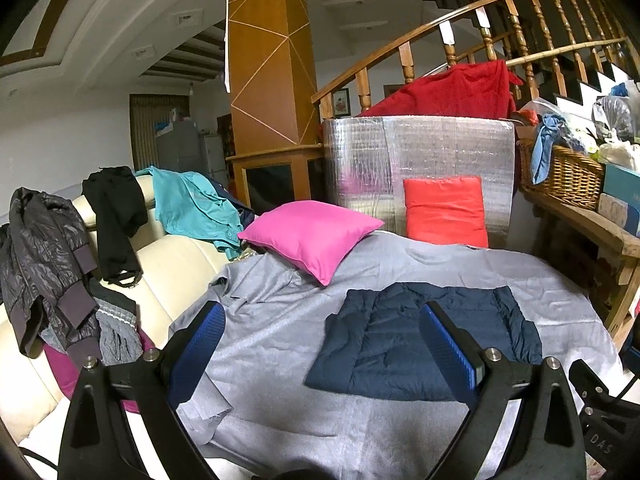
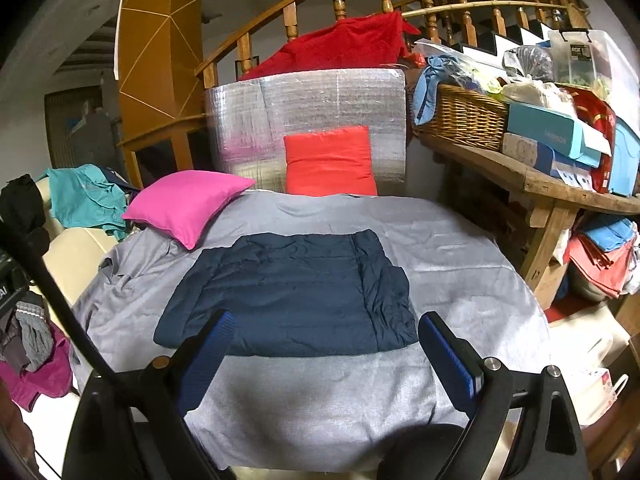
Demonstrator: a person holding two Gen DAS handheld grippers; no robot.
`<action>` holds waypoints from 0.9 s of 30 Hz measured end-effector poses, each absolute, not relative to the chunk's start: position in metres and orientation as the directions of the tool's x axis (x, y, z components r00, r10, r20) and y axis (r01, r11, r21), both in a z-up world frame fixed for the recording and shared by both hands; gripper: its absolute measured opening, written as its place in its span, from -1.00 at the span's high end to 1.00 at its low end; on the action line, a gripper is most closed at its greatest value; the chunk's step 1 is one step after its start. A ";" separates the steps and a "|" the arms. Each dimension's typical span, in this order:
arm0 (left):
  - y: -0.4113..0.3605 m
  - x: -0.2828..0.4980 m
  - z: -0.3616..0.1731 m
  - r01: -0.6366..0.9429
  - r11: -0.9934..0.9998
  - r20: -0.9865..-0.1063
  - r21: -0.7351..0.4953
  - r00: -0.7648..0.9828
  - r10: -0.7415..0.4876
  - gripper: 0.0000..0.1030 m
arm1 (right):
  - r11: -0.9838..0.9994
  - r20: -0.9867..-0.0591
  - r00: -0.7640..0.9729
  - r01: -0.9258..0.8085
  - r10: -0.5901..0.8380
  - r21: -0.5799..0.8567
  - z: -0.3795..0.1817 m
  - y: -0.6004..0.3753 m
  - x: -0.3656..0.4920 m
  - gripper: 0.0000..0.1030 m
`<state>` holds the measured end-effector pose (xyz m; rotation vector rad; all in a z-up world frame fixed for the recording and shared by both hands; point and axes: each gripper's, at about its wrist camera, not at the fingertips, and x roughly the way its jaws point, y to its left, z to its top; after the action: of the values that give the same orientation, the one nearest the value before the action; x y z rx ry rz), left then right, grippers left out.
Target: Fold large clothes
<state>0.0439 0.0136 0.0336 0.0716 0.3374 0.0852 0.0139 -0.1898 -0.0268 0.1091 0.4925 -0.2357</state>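
A puffy, dark blue quilted jacket (image 2: 288,292) lies folded flat on the soft grey sheet (image 2: 460,248). Above the sheet, the left gripper (image 1: 322,344) and right gripper (image 2: 324,352) both hover with fingers wide apart, empty.

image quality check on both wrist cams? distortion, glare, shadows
Left wrist: heavy fisheye, the banister bows and the corners are black; the foil panel reflects soft glare. Right wrist: same warp, the navy jacket is sharp, and a soft shadow falls on the grey sheet between the open claw fingers.
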 end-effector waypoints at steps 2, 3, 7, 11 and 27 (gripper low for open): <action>0.014 0.044 0.034 -0.071 0.994 -0.328 0.082 0.940 0.094 -0.89 | 0.967 -0.479 0.855 0.251 -0.199 0.046 -0.026 -0.188 0.013 -0.85; 0.015 0.044 0.035 -0.070 0.994 -0.328 0.080 0.940 0.093 -0.89 | 0.967 -0.478 0.855 0.253 -0.201 0.045 -0.026 -0.187 0.013 -0.85; 0.017 0.042 0.035 -0.071 0.994 -0.325 0.078 0.941 0.092 -0.89 | 0.964 -0.470 0.858 0.260 -0.208 0.047 -0.024 -0.186 0.012 -0.85; 0.016 0.041 0.035 -0.066 0.995 -0.326 0.079 0.941 0.088 -0.89 | 0.964 -0.463 0.861 0.262 -0.210 0.049 -0.023 -0.185 0.011 -0.85; 0.010 0.033 0.038 -0.027 0.996 -0.329 0.084 0.943 0.053 -0.89 | 0.960 -0.463 0.860 0.274 -0.216 0.061 -0.022 -0.185 0.007 -0.85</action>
<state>0.0331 0.0100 0.0380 0.0786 0.3371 0.0409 0.0074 -0.1849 -0.0218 0.1264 0.4703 -0.2575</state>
